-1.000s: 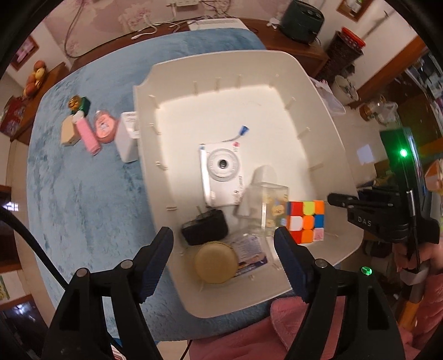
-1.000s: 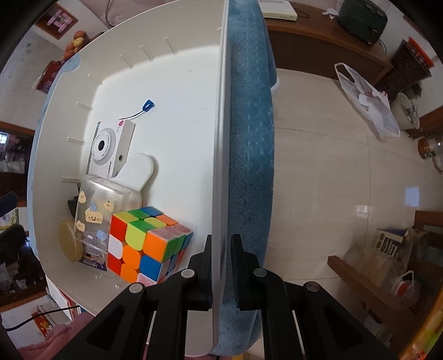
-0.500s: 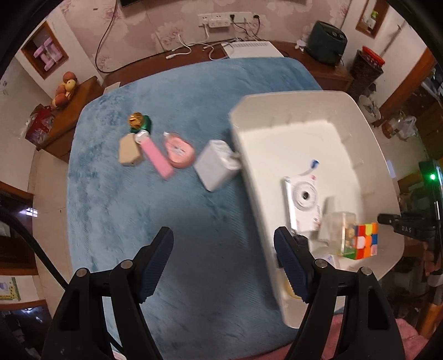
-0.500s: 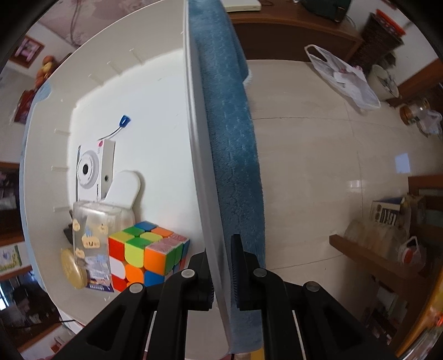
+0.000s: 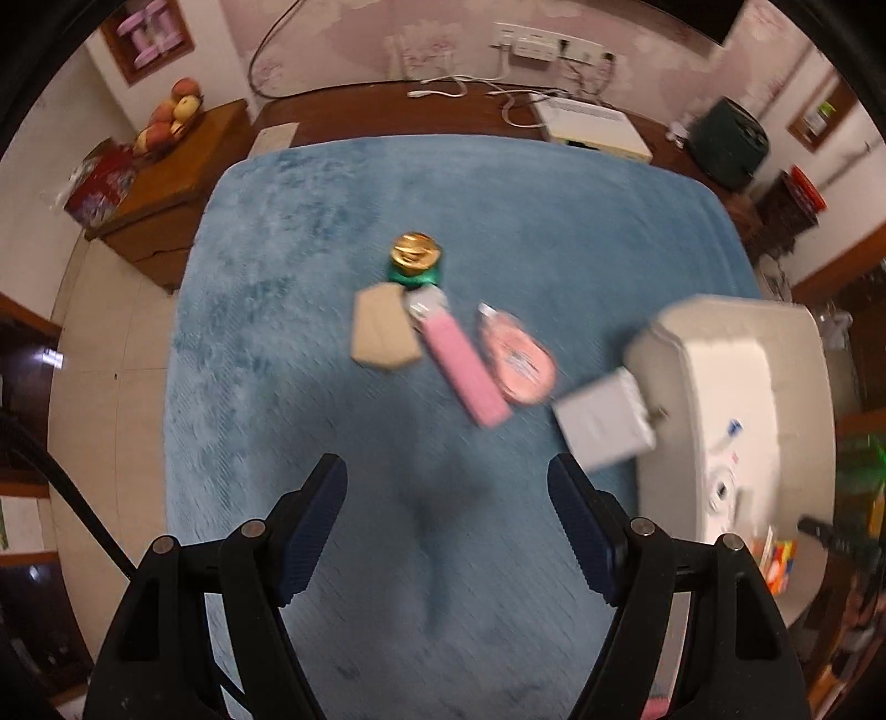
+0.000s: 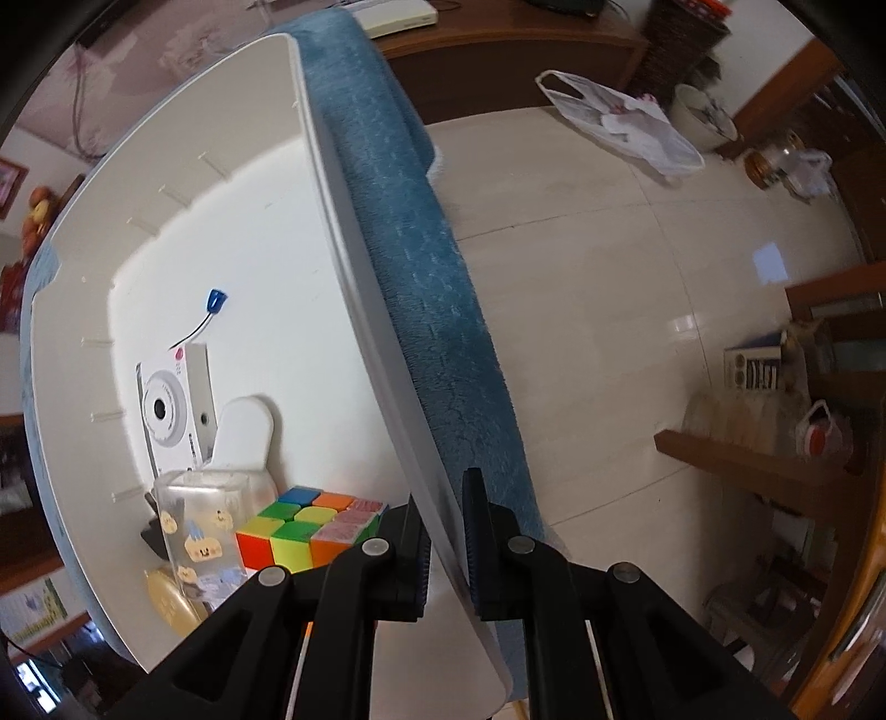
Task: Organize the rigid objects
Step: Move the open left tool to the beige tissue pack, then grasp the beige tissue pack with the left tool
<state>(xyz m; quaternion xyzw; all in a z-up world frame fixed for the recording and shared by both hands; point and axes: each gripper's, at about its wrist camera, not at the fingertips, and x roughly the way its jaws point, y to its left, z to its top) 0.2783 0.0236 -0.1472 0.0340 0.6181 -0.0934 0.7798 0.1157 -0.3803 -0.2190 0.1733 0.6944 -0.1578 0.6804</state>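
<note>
The 5 loose items (pink case (image 5: 466, 370), pink round compact (image 5: 518, 357), tan tag (image 5: 382, 332), gold-capped jar (image 5: 415, 260), white box (image 5: 603, 423)) now lie ahead of my left hand-held gripper (image 5: 447, 526), which has swung off the white bin (image 5: 714, 332) across the blue worktop (image 5: 288, 310), wide open and empty. My right hand-held gripper (image 6: 446, 534) stays clamped on the bin's rim, so I judge the next pick is coming.

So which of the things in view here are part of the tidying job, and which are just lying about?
Part of the job:
- white bin, right gripper shut on its rim
- in it: camera, puzzle cube
- on the blue cover: tan block, pink bar, pink oval case, white box, gold-capped green item
- left gripper, open and empty

Lying about:
- fruit
- power strip
- plastic bag
</note>
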